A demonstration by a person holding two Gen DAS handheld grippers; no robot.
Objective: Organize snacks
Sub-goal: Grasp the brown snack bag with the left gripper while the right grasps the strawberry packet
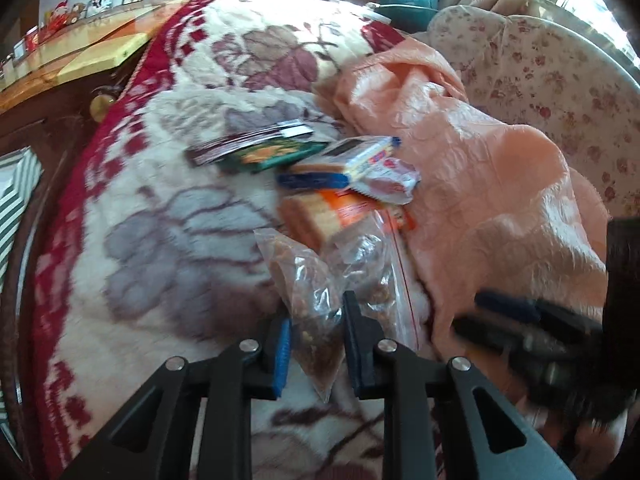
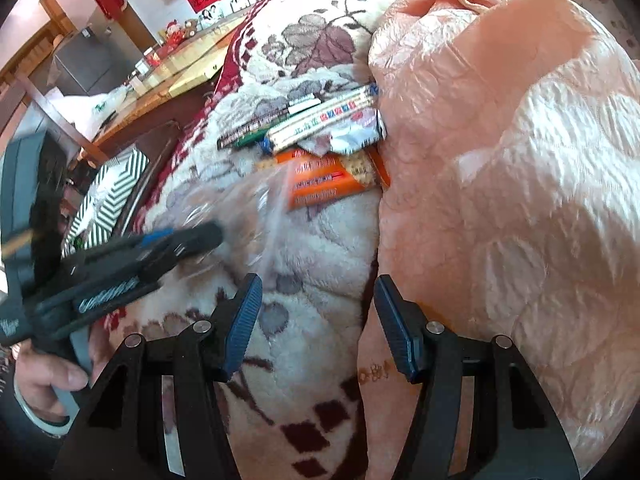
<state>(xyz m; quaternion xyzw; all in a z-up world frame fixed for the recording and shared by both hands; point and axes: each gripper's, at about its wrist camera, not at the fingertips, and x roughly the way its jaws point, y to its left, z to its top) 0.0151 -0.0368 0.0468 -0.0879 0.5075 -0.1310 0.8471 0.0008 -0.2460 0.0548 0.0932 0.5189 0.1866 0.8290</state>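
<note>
My left gripper [image 1: 318, 344] is shut on a clear plastic bag of brown snacks [image 1: 308, 292], which sticks out past both blue pads. A second clear zip bag [image 1: 384, 264] lies just right of it. Beyond them is a pile of snacks: an orange biscuit pack [image 1: 336, 208], a yellow-white cracker pack [image 1: 360, 156], a red-white pouch [image 1: 392, 182], a green packet [image 1: 276, 156] and a dark packet [image 1: 248, 140]. In the right wrist view my right gripper [image 2: 320, 320] stands open over the blanket, holding nothing. The left gripper [image 2: 180, 240] shows blurred at its left, with the orange pack [image 2: 324, 184] farther off.
Everything lies on a fleecy floral blanket [image 1: 160, 240] with a red border. A crumpled peach quilt [image 1: 480, 184] rises on the right, a flowered cushion [image 1: 560, 92] behind it. A wooden table [image 2: 172, 76] and a striped box [image 2: 112, 188] stand left of the bed.
</note>
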